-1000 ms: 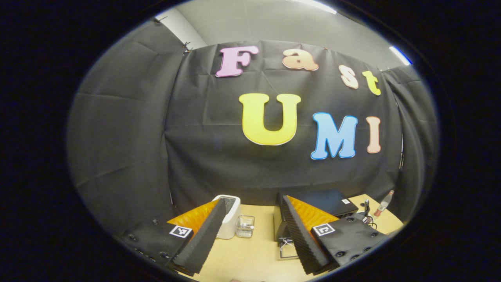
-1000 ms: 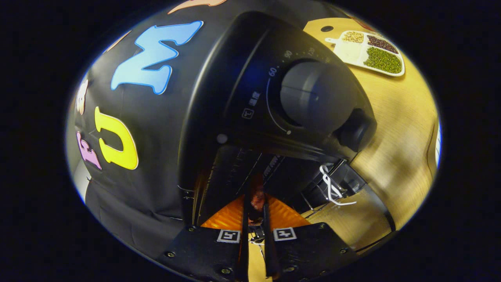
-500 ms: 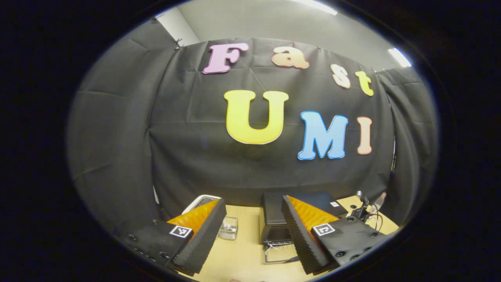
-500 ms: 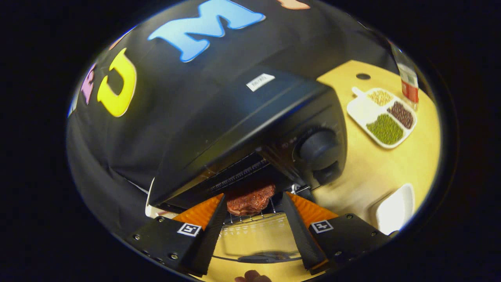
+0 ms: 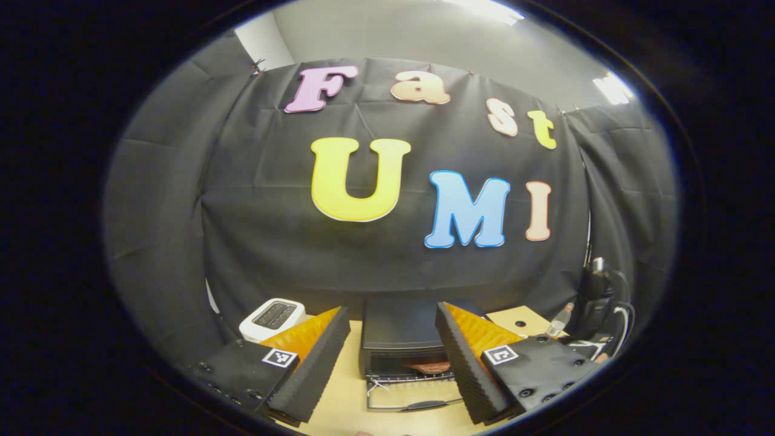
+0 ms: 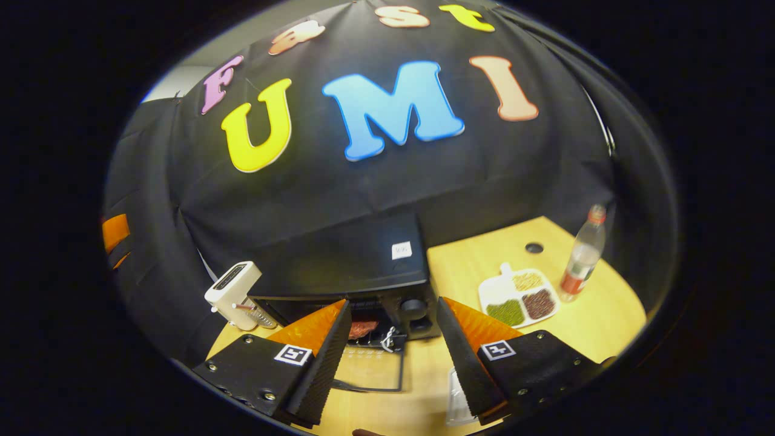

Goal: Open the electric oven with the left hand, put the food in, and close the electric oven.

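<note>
The black electric oven (image 5: pixel 396 327) stands on the wooden table with its glass door (image 5: pixel 412 396) folded down flat. A reddish piece of food (image 5: pixel 431 366) lies on the wire rack inside. My left gripper (image 5: pixel 390 310) is open and empty, held back from the oven and facing its front. In the right gripper view the oven (image 6: pixel 357 266) sits ahead and slightly left, with the food (image 6: pixel 362 329) seen in the cavity above the lowered door (image 6: pixel 372 369). My right gripper (image 6: pixel 393 304) is open, holds nothing, and hangs clear of the oven.
A white toaster (image 6: pixel 233 284) stands left of the oven. To its right are a divided plate of beans (image 6: pixel 517 297) and a bottle (image 6: pixel 581 254). A pale container (image 6: pixel 457 393) lies near the table's front edge. Oven knobs (image 6: pixel 413 306) face me.
The right gripper opened, left the food on the oven rack, then pulled back and up away from the oven. The left gripper swung so that the oven now sits between its fingers.
</note>
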Demonstrator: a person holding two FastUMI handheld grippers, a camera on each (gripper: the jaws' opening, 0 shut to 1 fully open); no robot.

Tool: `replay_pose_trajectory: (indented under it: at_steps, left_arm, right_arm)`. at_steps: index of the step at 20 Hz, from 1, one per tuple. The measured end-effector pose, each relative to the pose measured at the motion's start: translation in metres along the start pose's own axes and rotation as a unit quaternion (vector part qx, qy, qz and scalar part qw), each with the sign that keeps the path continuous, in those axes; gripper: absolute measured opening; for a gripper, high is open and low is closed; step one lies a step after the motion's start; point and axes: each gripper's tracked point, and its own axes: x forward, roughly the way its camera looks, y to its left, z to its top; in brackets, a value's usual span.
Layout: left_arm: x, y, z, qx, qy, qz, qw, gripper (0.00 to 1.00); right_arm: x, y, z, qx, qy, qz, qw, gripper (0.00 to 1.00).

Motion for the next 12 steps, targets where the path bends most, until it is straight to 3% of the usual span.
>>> replay_pose_trajectory:
  at_steps: [3, 4, 7, 12]
  left_arm:
    - [0.001, -0.034, 0.005, 0.004, -0.013, -0.017, 1.0, 0.99]
    - [0.0, -0.044, 0.009, 0.005, -0.019, -0.023, 1.0, 0.93]
    - [-0.004, -0.073, 0.018, 0.004, -0.038, -0.032, 0.999, 0.99]
    - [-0.002, -0.105, 0.015, 0.003, -0.036, -0.043, 0.998, 0.99]
  right_arm:
    - [-0.045, -0.007, 0.061, -0.026, -0.07, -0.001, 0.997, 0.86]
    - [-0.06, -0.006, 0.077, -0.033, -0.086, 0.002, 0.996, 0.86]
    - [-0.102, -0.011, 0.126, -0.046, -0.139, 0.001, 0.989, 0.89]
    - [-0.139, -0.016, 0.157, -0.045, -0.197, -0.005, 0.979, 0.92]
